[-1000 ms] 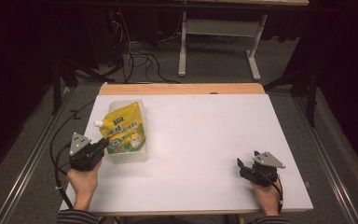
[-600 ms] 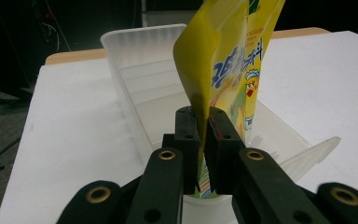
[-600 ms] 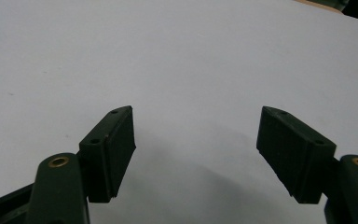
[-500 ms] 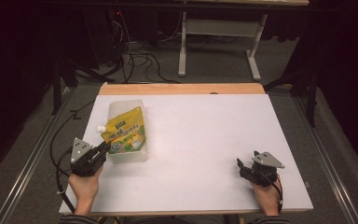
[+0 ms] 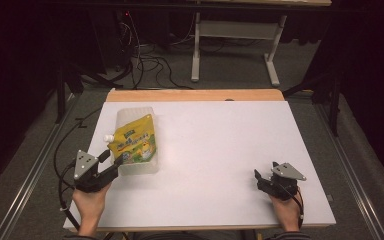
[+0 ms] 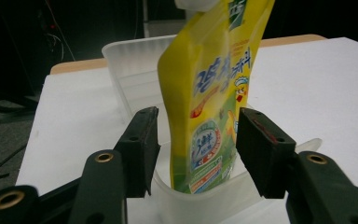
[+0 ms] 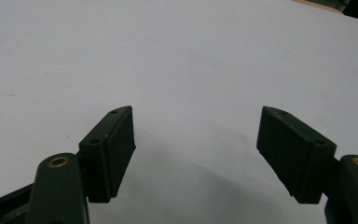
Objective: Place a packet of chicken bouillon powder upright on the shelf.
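While left gripper (image 6: pixel 196 154) gapes around it, yellow pouch (image 5: pixel 134 141) leans in clear tub (image 5: pixel 135 111), spout away; right gripper (image 7: pixel 196 156) open.

Left gripper (image 5: pixel 111 164): black body, grey three-cornered plate on top with small dark holes, a black cable trailing from it. In the left gripper view (image 6: pixel 196 149) both jaws are black, flat-faced rectangular blocks on arms fitted with brass-coloured eyelets; the right-hand block carries a thin red line. Right gripper (image 5: pixel 258 175): same black build, grey plate and black cable; its own view (image 7: pixel 196 140) shows matching black blocks and brass-coloured eyelets. Striped sleeve cuffs show at both wrists.
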`<action>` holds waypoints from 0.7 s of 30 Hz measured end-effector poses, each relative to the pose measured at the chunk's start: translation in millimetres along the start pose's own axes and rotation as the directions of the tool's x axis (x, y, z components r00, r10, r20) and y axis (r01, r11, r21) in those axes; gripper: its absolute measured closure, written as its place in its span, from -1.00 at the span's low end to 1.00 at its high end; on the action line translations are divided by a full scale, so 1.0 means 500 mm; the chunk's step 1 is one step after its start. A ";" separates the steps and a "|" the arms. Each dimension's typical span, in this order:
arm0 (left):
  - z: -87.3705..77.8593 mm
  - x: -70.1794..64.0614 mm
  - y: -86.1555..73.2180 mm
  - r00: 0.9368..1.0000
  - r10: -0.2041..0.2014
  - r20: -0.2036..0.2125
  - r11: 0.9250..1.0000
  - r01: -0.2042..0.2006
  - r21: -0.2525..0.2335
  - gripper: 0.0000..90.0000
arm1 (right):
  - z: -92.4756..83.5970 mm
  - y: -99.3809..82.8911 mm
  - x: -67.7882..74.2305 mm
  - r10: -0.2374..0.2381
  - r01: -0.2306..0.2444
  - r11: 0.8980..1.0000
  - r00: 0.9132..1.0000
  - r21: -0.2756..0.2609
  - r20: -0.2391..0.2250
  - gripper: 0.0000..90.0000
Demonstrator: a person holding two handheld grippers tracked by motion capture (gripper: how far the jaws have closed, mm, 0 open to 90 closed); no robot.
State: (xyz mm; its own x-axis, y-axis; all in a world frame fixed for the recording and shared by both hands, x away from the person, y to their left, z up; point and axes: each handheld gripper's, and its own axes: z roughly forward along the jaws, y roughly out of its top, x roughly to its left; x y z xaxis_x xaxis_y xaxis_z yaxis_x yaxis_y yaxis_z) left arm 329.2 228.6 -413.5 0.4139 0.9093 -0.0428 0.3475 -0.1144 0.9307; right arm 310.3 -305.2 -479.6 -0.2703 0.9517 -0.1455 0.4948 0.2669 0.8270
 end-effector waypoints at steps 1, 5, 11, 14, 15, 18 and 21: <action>-0.006 0.000 -0.001 1.000 -0.004 0.003 1.000 0.004 -0.001 0.06 | 0.000 0.000 0.000 -0.004 0.004 1.000 1.000 -0.002 0.001 -0.38; -0.013 -0.003 0.001 1.000 -0.003 0.015 1.000 0.003 0.000 0.04 | -0.001 -0.001 0.000 0.007 -0.007 1.000 1.000 -0.006 0.004 -0.38; -0.026 -0.015 -0.003 0.999 0.000 0.047 1.000 0.000 -0.003 0.01 | 0.000 0.000 0.000 0.000 0.000 1.000 1.000 0.000 0.000 -0.38; -0.026 -0.022 -0.008 0.998 0.001 0.061 1.000 -0.002 0.007 0.00 | 0.000 0.000 -0.001 0.004 -0.004 1.000 1.000 -0.003 0.003 -0.38; -0.025 -0.024 -0.009 0.998 0.002 0.066 1.000 -0.003 0.011 0.00 | 0.000 -0.001 -0.001 0.005 -0.005 1.000 1.000 -0.005 0.002 -0.38; -0.021 -0.032 -0.015 0.997 -0.001 0.079 1.000 -0.001 0.019 -0.01 | -0.001 -0.001 -0.002 0.007 -0.007 1.000 1.000 -0.006 -0.001 -0.38; -0.019 -0.038 -0.019 0.997 0.000 0.083 1.000 -0.002 0.022 -0.02 | -0.001 -0.001 -0.003 0.001 -0.001 1.000 1.000 -0.006 -0.003 -0.38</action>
State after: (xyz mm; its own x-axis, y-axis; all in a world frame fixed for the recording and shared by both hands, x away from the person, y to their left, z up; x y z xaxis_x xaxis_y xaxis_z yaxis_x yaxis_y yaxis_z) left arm 310.1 216.0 -418.3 0.4823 0.8730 -0.0729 0.3650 -0.1247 0.9226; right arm 310.2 -306.7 -479.4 -0.2722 0.9516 -0.1430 0.4904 0.2650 0.8303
